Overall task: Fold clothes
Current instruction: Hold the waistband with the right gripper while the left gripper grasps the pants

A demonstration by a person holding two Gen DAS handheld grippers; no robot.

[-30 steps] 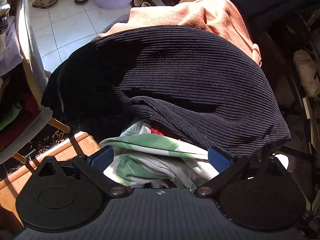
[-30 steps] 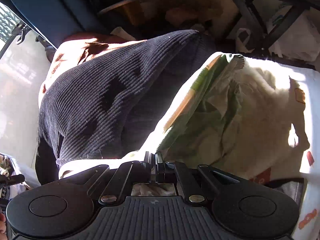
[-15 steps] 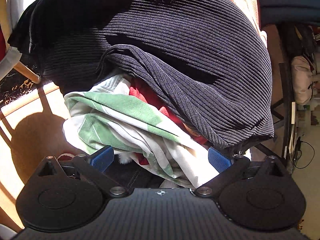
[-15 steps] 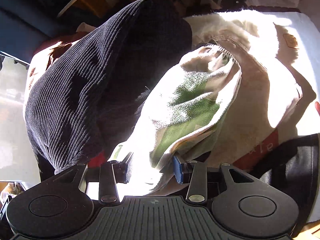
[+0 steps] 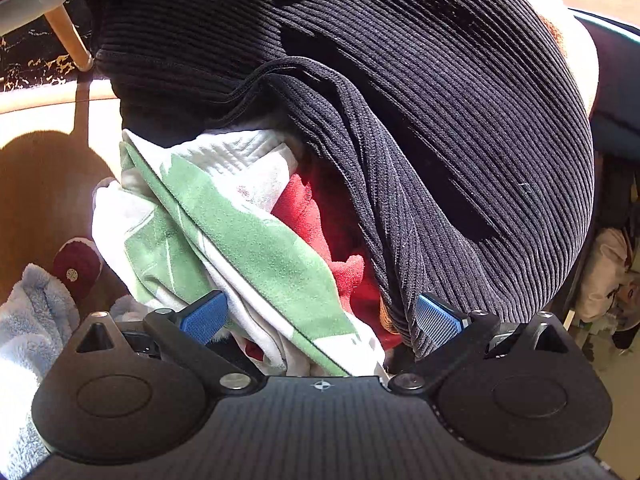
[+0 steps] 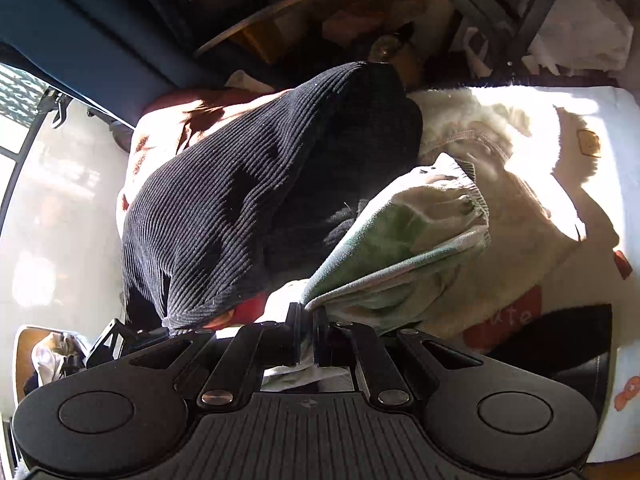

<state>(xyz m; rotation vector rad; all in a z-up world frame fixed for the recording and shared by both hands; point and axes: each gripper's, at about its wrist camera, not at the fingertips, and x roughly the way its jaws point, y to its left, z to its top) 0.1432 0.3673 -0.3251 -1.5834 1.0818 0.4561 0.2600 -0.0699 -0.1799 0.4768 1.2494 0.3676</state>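
Right gripper jaws now re-pinched on green-white garment (left gripper jaws spread).

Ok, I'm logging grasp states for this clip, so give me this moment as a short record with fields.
left gripper: open, jaws wide apart around the pile's edge
right gripper: shut on green and white garment
same garment, left view: green and white garment lies between the left fingers
on top of pile: dark ribbed garment
beneath it: red cloth
beside pile: cream fleece blanket
folding: not yet visible
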